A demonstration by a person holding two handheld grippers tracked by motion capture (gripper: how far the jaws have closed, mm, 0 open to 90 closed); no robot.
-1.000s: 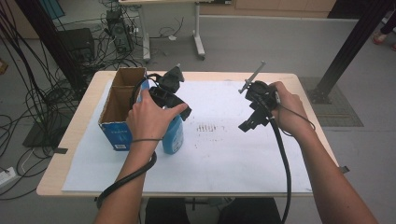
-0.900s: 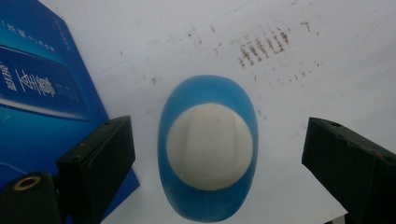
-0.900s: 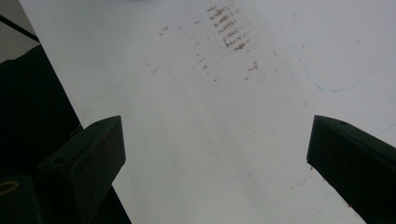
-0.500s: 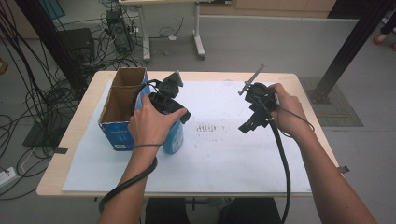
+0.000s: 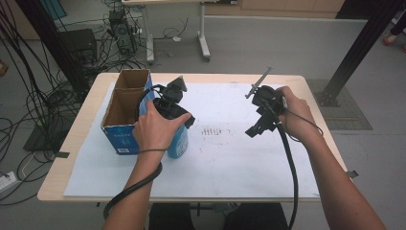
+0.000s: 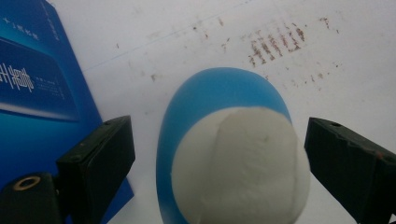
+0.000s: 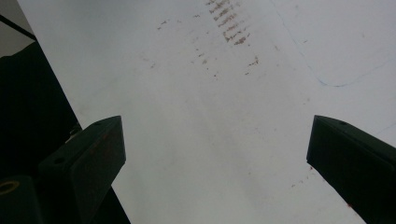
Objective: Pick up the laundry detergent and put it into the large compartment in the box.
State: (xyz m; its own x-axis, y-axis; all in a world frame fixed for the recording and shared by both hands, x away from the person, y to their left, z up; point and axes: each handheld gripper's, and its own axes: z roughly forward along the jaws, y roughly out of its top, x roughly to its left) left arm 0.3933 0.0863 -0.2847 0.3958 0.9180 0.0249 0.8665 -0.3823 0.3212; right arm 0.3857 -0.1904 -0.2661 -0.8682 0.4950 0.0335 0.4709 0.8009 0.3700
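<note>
Left gripper [image 6: 215, 154] poised above a blue plastic bottle with a rounded white cap [image 6: 238, 163], seen from the top in the left gripper view. Jaws wide apart, one on each side of the bottle, with a visible gap of white sheet between each pad and the bottle's wall. Not pressing on it, so nothing held. Just beyond the jaw at the left of that view, a blue cardboard box with white print [image 6: 32, 88], close beside the bottle. Farther ahead of the jaws, past the bottle, a patch of small brown marks [image 6: 275, 44] on the white paper sheet [image 6: 154, 37].

From the high view, left hand [image 5: 154, 128] wrapped around the left gripper [image 5: 174, 112], directly over the bottle [image 5: 179, 141], which stands upright on the sheet. Open-topped box [image 5: 122, 108] touching or almost touching the bottle on the side away from the right gripper; cannot tell which.

Right gripper [image 7: 215, 154] also open wide, jaws far apart, with only the bare white sheet [image 7: 210, 130] between them and nothing gripped. Same brown marks [image 7: 229, 28] ahead of its jaws. In the high view, right gripper [image 5: 258, 125] held in the right hand [image 5: 292, 115] above the sheet, well apart from the bottle, with the brown marks [image 5: 213, 132] lying between the two grippers. Black cable [image 5: 287, 177] trailing from it along the forearm.
</note>
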